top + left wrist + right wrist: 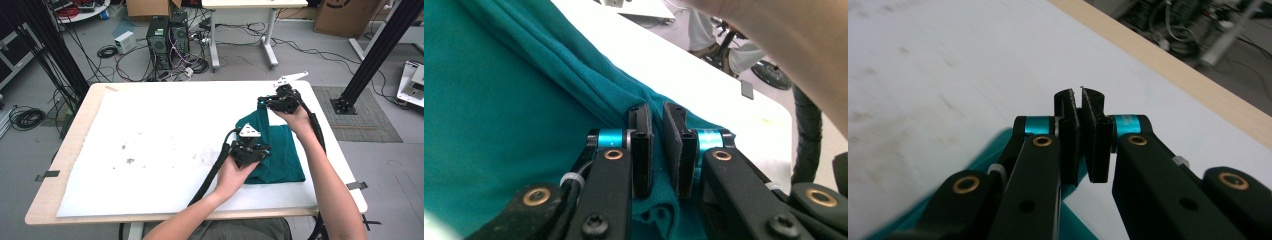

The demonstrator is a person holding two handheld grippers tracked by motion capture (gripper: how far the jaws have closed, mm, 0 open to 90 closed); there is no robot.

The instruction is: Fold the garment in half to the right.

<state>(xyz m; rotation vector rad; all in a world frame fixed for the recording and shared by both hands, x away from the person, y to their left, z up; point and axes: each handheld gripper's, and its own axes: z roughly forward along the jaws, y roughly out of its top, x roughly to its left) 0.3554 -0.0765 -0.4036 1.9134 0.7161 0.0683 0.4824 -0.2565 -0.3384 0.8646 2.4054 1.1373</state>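
Note:
A teal garment lies folded on the white sheet at the right of the table. My left gripper sits at the garment's left edge and is shut on a fold of it. In the left gripper view the teal cloth runs in between the nearly closed jaws of the gripper. My right gripper holds the far left corner of the garment, raised a little off the sheet. In the right gripper view its jaws are pressed together, with teal cloth hanging under them.
The wooden table shows its rim around the sheet. On the floor beyond stand two computer towers with tangled cables and a white desk. A black frame post rises at the right.

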